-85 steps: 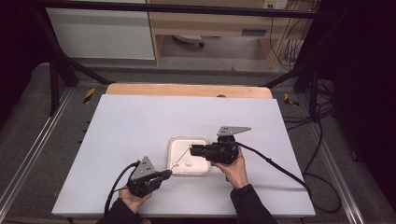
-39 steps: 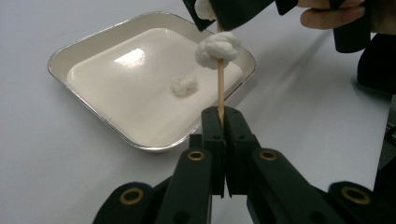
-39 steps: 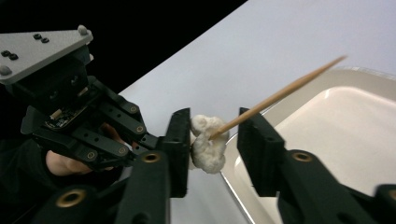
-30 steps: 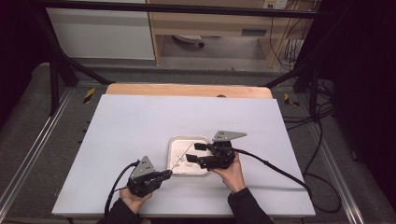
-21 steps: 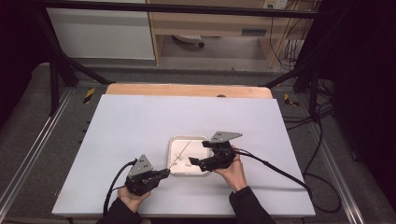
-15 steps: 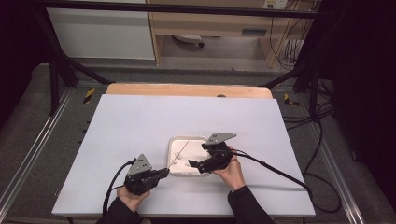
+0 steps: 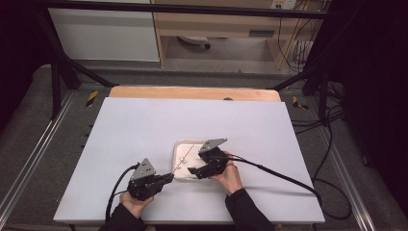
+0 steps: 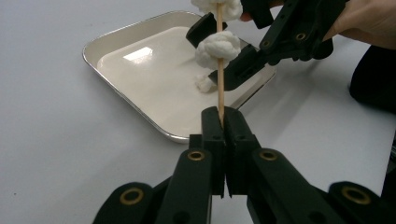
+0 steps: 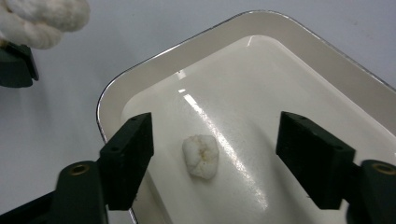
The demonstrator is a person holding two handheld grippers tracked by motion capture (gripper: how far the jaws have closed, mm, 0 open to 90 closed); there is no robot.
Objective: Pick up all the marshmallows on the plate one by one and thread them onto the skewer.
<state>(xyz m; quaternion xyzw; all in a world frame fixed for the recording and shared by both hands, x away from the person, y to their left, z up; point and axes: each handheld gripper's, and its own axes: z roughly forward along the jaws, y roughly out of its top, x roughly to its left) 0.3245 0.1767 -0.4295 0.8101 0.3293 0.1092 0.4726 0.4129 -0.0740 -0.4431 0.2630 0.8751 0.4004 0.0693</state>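
On the left, your left tongs (image 8: 223,122) are clamping tight on the base of a wooden skewer (image 8: 220,70), which is carrying white lumps (image 8: 217,48) over the near edge of the tray (image 7: 181,148) on the white surface (image 7: 144,125). To the right, your right tongs (image 9: 212,161), jaws just closing yet apart, are hanging around a loose white piece (image 9: 201,156) lying in the tray, not touching it.

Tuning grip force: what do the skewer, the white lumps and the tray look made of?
Skewer: pale tan, matte, thin and straight; likely wood or bamboo.
White lumps, such as the loose lump: matte, bumpy, irregular; probably a soft food, exact stuff unclear.
Tray: glossy cream inside with sharp glare and a bright silvery rim; probably enamelled or coated metal.
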